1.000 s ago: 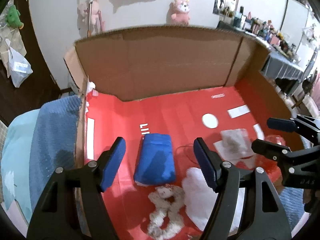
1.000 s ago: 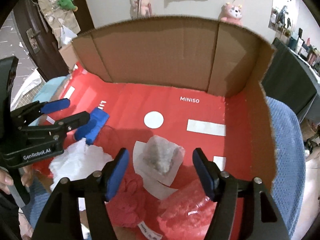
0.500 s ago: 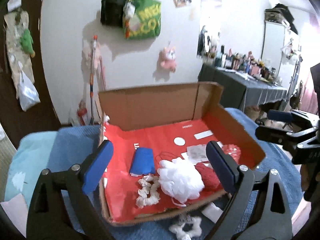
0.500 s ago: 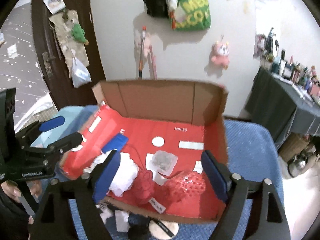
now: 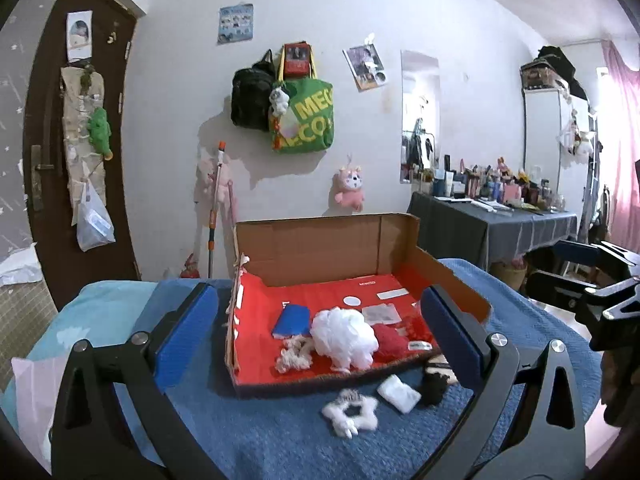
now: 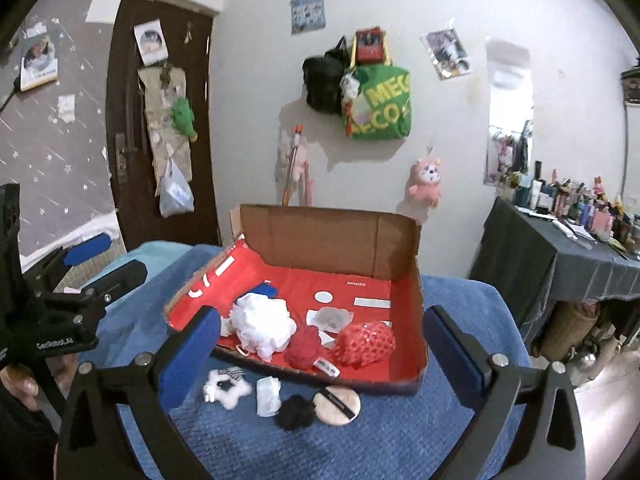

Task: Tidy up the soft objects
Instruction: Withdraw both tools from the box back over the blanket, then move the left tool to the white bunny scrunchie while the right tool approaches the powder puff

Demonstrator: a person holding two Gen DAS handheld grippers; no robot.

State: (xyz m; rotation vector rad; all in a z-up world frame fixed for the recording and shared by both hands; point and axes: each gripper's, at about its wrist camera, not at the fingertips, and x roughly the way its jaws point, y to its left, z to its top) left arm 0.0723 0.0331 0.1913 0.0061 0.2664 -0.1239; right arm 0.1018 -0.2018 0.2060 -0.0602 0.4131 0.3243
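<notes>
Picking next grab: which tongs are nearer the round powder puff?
Right, probably. Powder puff lies between the right tongs, slightly right of centre; for the left tongs it peeks beside the right finger.

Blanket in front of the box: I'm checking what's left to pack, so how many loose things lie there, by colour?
White: 2, the star ring and the small pad
Black: 1, the fluffy ball
Beige: 1, the powder puff
Total: 4
</notes>
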